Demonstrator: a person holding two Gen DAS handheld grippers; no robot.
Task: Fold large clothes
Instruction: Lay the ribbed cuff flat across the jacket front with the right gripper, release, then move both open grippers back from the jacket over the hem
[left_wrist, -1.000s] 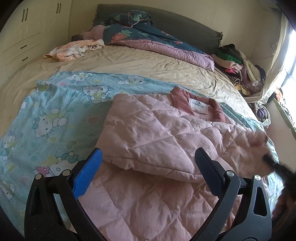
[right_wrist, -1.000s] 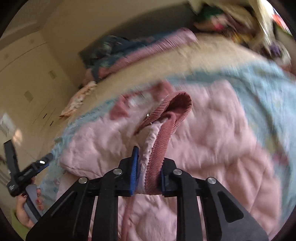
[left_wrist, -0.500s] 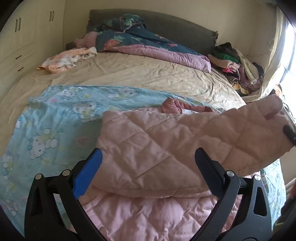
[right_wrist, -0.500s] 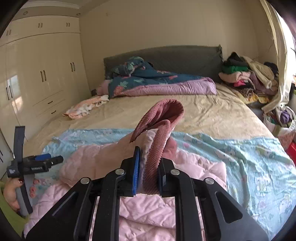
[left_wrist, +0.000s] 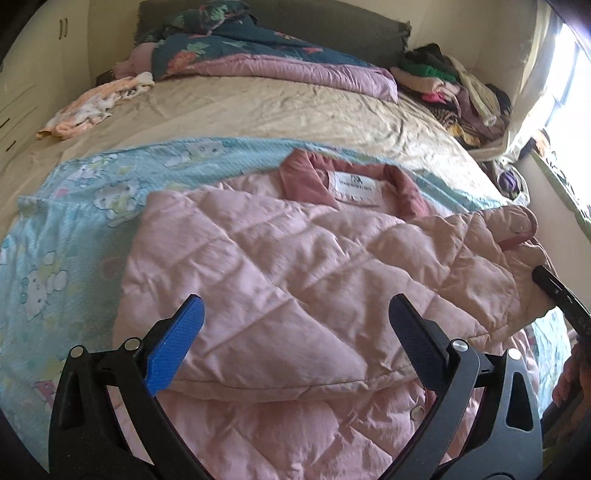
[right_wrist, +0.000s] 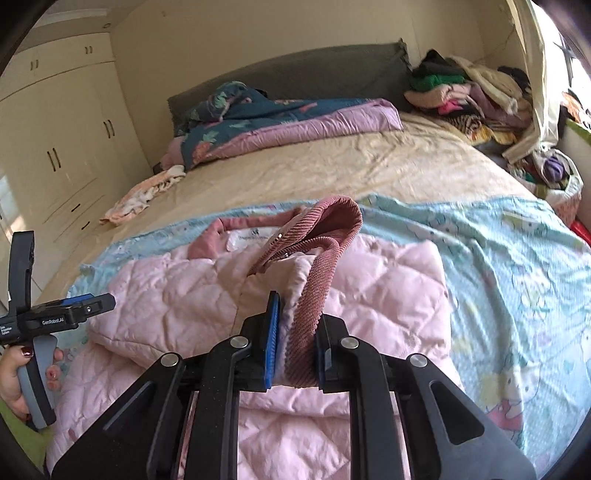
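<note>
A pink quilted jacket (left_wrist: 280, 266) lies on a light blue cartoon-print blanket (left_wrist: 74, 221) on the bed, collar and white label facing the headboard. One sleeve is folded across its body. My left gripper (left_wrist: 295, 325) is open and empty, hovering just above the jacket's lower half. My right gripper (right_wrist: 293, 332) is shut on the sleeve's ribbed dusty-pink cuff (right_wrist: 314, 258) and holds it over the jacket (right_wrist: 369, 295). The right gripper's tip shows at the left wrist view's right edge (left_wrist: 554, 291). The left gripper shows at the right wrist view's left edge (right_wrist: 55, 317).
A beige sheet (left_wrist: 258, 110) covers the bed beyond the blanket. A dark floral and purple duvet (right_wrist: 295, 118) lies by the grey headboard. A small peach garment (left_wrist: 96, 107) lies at the far left. A clothes pile (right_wrist: 461, 96) sits at the far right. White wardrobes (right_wrist: 55, 147) stand to the left.
My right gripper has lowered the held sleeve from raised in the air to lie across the jacket's body. My left gripper has stayed open above the jacket's lower half.
</note>
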